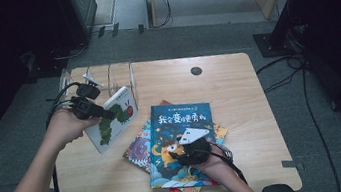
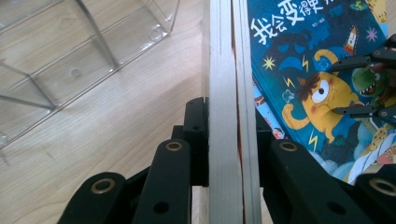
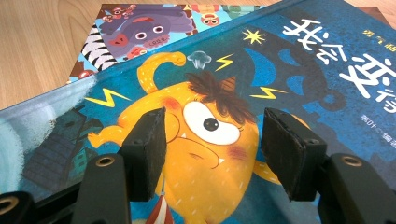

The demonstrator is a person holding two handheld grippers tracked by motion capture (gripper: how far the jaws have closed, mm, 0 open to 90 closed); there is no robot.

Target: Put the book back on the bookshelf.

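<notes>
i keep the white caterpillar book (image 1: 113, 116) square and upright on its way to the clear rack (image 1: 105, 77) just beyond my left tongs (image 1: 105, 114), which are clenched on the book's edge. my right tongs (image 1: 186, 150) rest released, pressing down on the blue monster book (image 1: 180, 140) atop the stack to steady it. the left gripper view shows the pads (image 2: 198, 140) pinching the page block; the high view shows the rack's slots ahead of them.

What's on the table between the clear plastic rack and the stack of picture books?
The white caterpillar book, held tilted by the left gripper, sits between the clear rack and the book stack in the high view.
</notes>
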